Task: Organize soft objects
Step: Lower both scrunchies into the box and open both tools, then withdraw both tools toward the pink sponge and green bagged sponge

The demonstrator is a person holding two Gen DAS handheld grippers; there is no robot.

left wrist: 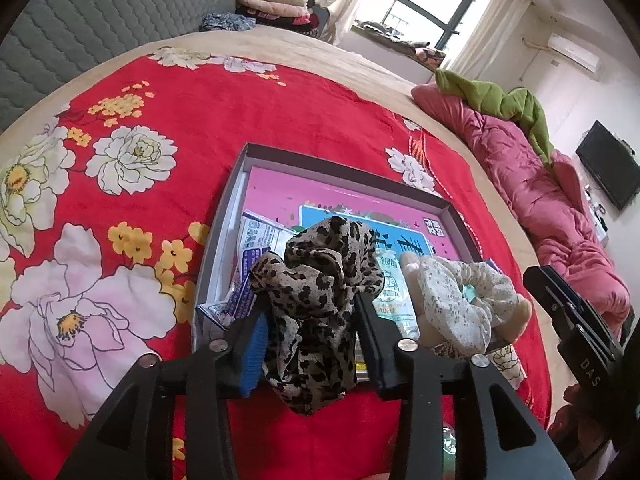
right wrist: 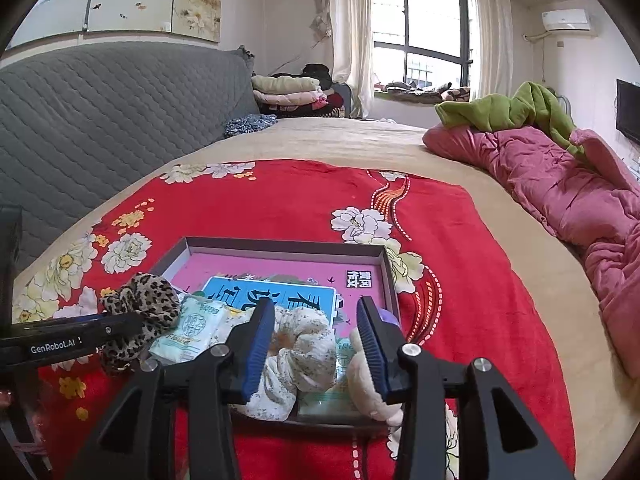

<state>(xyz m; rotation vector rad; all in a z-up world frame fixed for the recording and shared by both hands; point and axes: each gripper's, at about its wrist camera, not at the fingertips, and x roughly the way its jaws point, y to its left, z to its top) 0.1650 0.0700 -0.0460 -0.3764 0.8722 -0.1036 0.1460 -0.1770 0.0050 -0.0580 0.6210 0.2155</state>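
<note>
hanging pinched in the left tongs (left wrist: 308,344), the leopard-print scrunchie (left wrist: 320,300) droops past the pads just above the near edge of the shallow box (left wrist: 224,216). those tongs are clenched on it, the fabric bunched between both pads. the box lies on the red floral blanket (left wrist: 120,160) spread over the bed, toward the bed's near edge, its long side running left to right across both views.

next over, the cream floral scrunchie (right wrist: 300,360) sits in the near right part of the box, half over the near rim. the right tongs (right wrist: 316,344) stand released, pads wide on either side of it; whether the left pad touches the fabric i cannot tell. it lies straight ahead of them, so my guess is a short push forward and a squeeze would take it. the right tongs are plainly the nearer pair.

counted: two scrunchies, one beige plush toy (right wrist: 372,392) against the right pad at the box's near right corner, at least two tissue packs (right wrist: 192,336) inside the box, one pink printed sheet (right wrist: 280,272) lining it.
</note>
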